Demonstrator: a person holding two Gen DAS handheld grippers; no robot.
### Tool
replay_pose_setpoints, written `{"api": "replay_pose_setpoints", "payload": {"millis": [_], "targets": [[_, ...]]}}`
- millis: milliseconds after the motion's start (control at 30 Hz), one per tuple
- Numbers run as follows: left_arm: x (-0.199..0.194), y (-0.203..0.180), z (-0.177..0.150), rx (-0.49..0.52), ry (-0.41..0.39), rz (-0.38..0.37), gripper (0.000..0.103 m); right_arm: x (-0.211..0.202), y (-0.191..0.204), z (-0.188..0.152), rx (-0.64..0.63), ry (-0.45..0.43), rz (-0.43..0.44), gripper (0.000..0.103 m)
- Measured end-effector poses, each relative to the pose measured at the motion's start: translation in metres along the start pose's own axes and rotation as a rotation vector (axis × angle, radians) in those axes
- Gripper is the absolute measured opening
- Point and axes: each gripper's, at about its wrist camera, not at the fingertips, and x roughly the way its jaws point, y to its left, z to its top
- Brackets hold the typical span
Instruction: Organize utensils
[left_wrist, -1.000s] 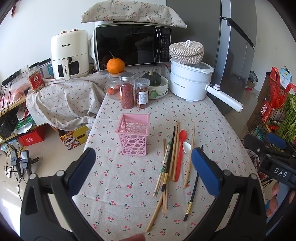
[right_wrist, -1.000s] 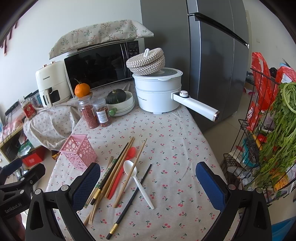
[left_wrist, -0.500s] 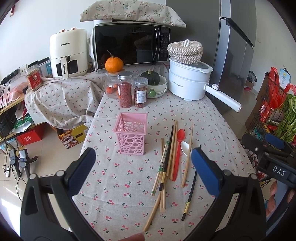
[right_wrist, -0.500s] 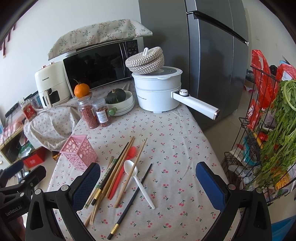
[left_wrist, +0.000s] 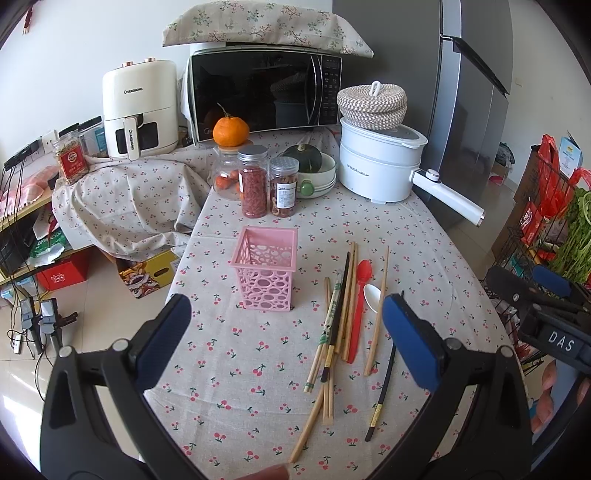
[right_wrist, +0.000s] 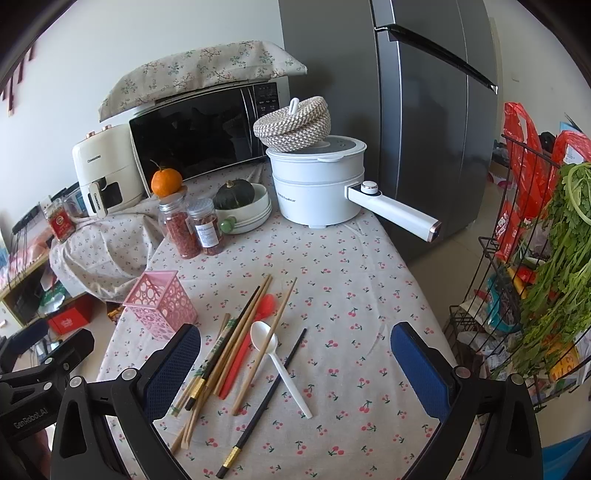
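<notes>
white spoon (left_wrist: 372, 297): handle hidden behind left pad | jar labels (right_wrist: 205, 233): too small to read

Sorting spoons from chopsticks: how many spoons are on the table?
2. A red spoon lies among the chopsticks, partly covered; a white spoon lies just right of it. Others could hide under the pile.

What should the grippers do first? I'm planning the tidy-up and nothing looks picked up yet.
Probably lower the right gripper onto the white spoon, which lies on top of the pile and nearest it. Both grippers are open and empty, and the pink holder stands upright and empty.
</notes>
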Motion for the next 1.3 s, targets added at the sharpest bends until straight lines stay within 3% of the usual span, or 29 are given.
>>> {"api": "replay_pose_setpoints", "payload": {"millis": [400, 500, 567, 667, 767, 833, 867, 933, 1033, 1133, 1300], "targets": [[-0.002, 0.003, 0.002, 0.033, -0.06, 0.029, 0.103, 0.004, 0.0, 0.002, -0.014, 0.034, 0.029, 0.103], [0.01, -0.001, 0.006, 0.109, 0.007, 0.032, 0.103, 0.017, -0.005, 0.004, -0.029, 0.088, -0.017, 0.103], [0.022, -0.005, 0.012, 0.142, 0.085, -0.007, 0.103, 0.031, -0.007, 0.009, -0.054, 0.152, -0.055, 0.103], [0.041, -0.018, 0.024, 0.152, 0.204, -0.105, 0.101, 0.049, -0.017, 0.022, -0.013, 0.232, -0.018, 0.103], [0.065, -0.044, 0.041, 0.176, 0.305, -0.188, 0.086, 0.068, -0.035, 0.033, 0.063, 0.279, 0.008, 0.099], [0.085, -0.065, 0.048, 0.212, 0.345, -0.192, 0.078, 0.08, -0.053, 0.031, 0.134, 0.314, 0.01, 0.075], [0.098, -0.075, 0.05, 0.23, 0.371, -0.189, 0.076, 0.087, -0.063, 0.027, 0.168, 0.337, 0.026, 0.07], [0.129, -0.092, 0.048, 0.233, 0.451, -0.209, 0.059, 0.1, -0.081, 0.019, 0.231, 0.382, 0.064, 0.061], [0.174, -0.114, 0.041, 0.193, 0.565, -0.258, 0.042, 0.115, -0.102, 0.012, 0.289, 0.418, 0.059, 0.056], [0.211, -0.134, 0.034, 0.194, 0.603, -0.228, 0.033, 0.123, -0.117, 0.012, 0.327, 0.425, 0.066, 0.056], [0.243, -0.152, 0.028, 0.211, 0.639, -0.174, 0.027, 0.127, -0.129, 0.013, 0.374, 0.43, 0.099, 0.056]]}}
